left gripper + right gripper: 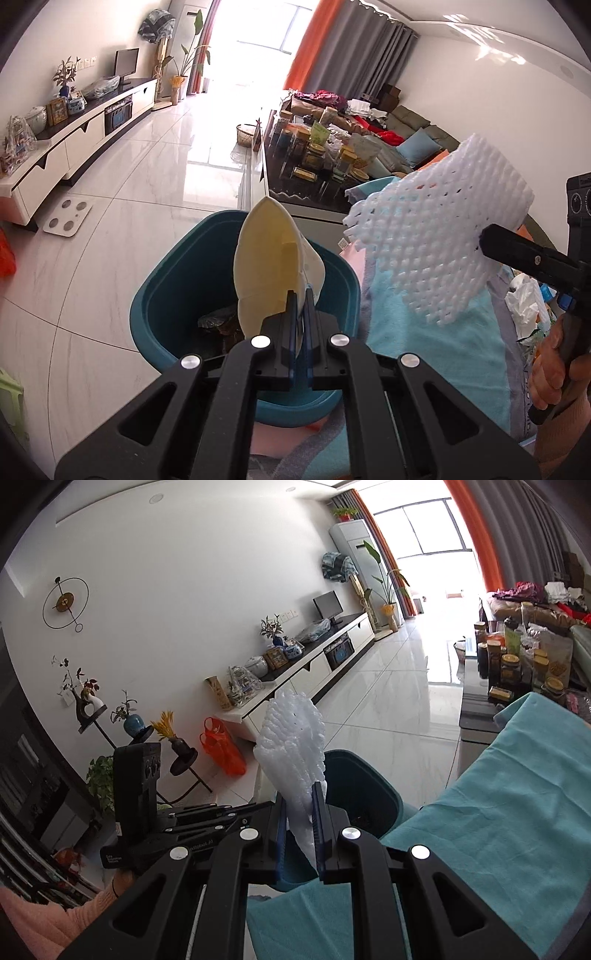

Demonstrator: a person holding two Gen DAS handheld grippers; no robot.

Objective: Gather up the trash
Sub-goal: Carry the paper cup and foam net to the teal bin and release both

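**Kid:** Trash is going in the bin [162, 295], right? What is each hand holding?

**Helper:** Yes. The left gripper [302, 306] is pinching a peel [266, 258]. Its fingers are squeezing tight on the bottom edge of it. The peel is hanging right over the open bin.

**Kid:** And the other one?

**Helper:** The right gripper [300, 805] is clamping on a foam net [291, 738]. Its fingers are pressing on the thin end of it. The net is hanging over the towel [498, 812], just beside the bin's rim, not over the hole yet.

**Kid:** Where is the bin sitting?

**Helper:** It is sitting on the floor, right at the edge of the towel.

**Kid:** What could go wrong?

**Helper:** I think the net could miss. It is very light and floppy, so if the fingers are letting go too soon, it may be landing on the towel or catching on the rim.

**Kid:** And the peel?

**Helper:** It is standing tall, so it could be tipping sideways and sliding down the outside. The two grippers are close too, so they might be bumping.
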